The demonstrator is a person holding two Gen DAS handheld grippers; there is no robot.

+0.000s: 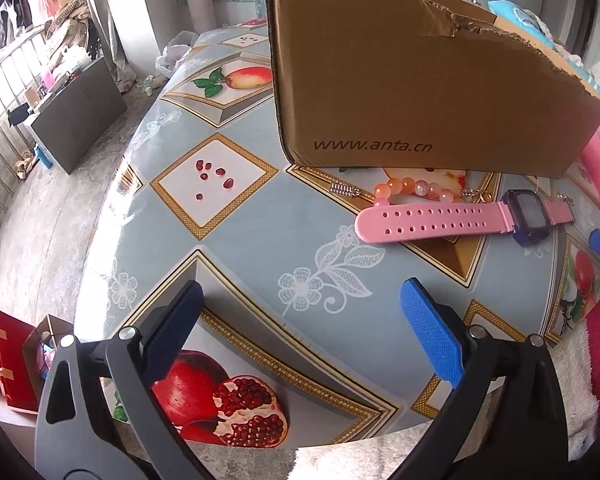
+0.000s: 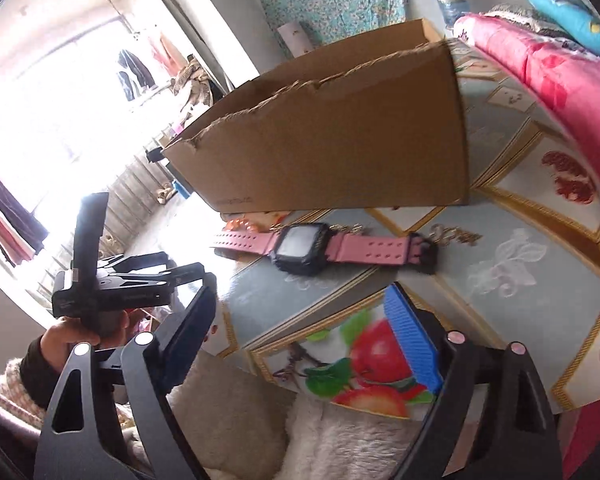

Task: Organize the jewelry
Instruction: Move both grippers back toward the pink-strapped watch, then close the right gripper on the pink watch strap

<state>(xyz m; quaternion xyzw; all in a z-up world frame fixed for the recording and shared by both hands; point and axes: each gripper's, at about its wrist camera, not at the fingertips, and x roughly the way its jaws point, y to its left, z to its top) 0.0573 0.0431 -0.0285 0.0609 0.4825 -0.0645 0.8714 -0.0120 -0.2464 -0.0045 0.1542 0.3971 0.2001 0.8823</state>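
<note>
- On the cardboard box, low on the near wall in the left wrist view: printed "www.anta.cn". Only legible text. The same print shows in the right wrist view as a blur, unreadable. Top edge of the box is torn and ragged.
- Box stands on the table, which is covered in a fruit-print cloth (pomegranates, apples, lace flowers).
- Pink watch lies flat on the cloth just in front of the box, dark square face up, strap with rows of holes. No brand readable on the face.
- Orange bead bracelet sits between watch and box, touching the strap on its far side. Small silver piece at its 9 o'clock, apart from it.
- Left gripper: jaws wide apart, nothing between them. Watch is at about 1 o'clock from it, near but clear of the fingertips; bracelet further out along the same line.
- Right gripper: jaws apart, empty. Watch is at 12 o'clock, just past the fingertips, no contact. Beads at 11 o'clock, mostly washed out by window glare.
- Right wrist view also shows the left gripper at 9 o'clock, held off the table edge.
</note>
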